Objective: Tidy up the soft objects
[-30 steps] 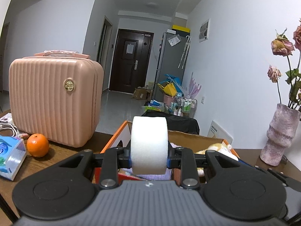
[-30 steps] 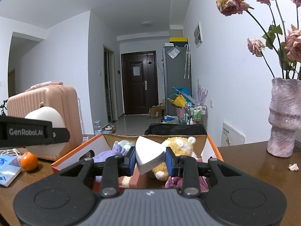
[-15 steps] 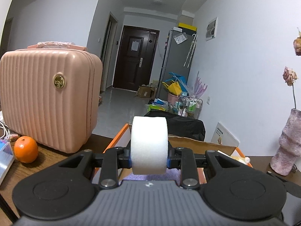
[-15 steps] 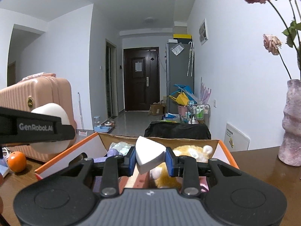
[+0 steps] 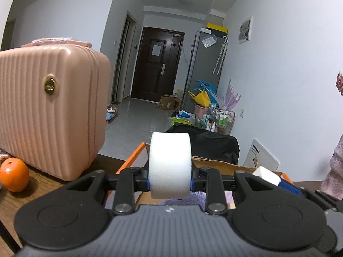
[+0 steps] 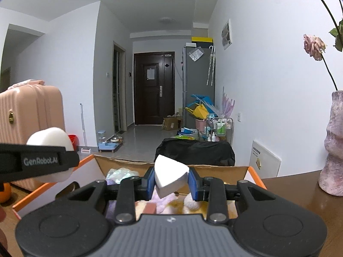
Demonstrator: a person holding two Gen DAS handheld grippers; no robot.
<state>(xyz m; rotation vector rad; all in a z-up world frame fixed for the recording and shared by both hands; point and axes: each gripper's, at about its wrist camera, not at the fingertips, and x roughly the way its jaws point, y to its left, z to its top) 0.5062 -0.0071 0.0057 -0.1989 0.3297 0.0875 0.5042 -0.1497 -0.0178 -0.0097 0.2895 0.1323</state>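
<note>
My left gripper (image 5: 170,182) is shut on a round white sponge (image 5: 170,165) and holds it above the near left part of an orange-edged cardboard box (image 5: 133,160). The sponge also shows from the side in the right wrist view (image 6: 51,141). My right gripper (image 6: 171,183) is shut on a white wedge-shaped sponge (image 6: 169,177) over the same box (image 6: 255,177). The wedge sponge shows in the left wrist view (image 5: 267,174). Inside the box lie a purple soft item (image 6: 163,201) and a yellow plush toy (image 6: 188,202).
A pink ribbed suitcase (image 5: 47,109) stands on the wooden table (image 5: 42,190) left of the box, with an orange (image 5: 14,177) in front of it. A pink vase (image 6: 333,145) with dried roses stands to the right. A hallway lies beyond.
Both grippers have moved forward and lower over the box, each still holding its sponge. The suitcase now looks nearer on the left, and the vase has slid toward the right edge.
</note>
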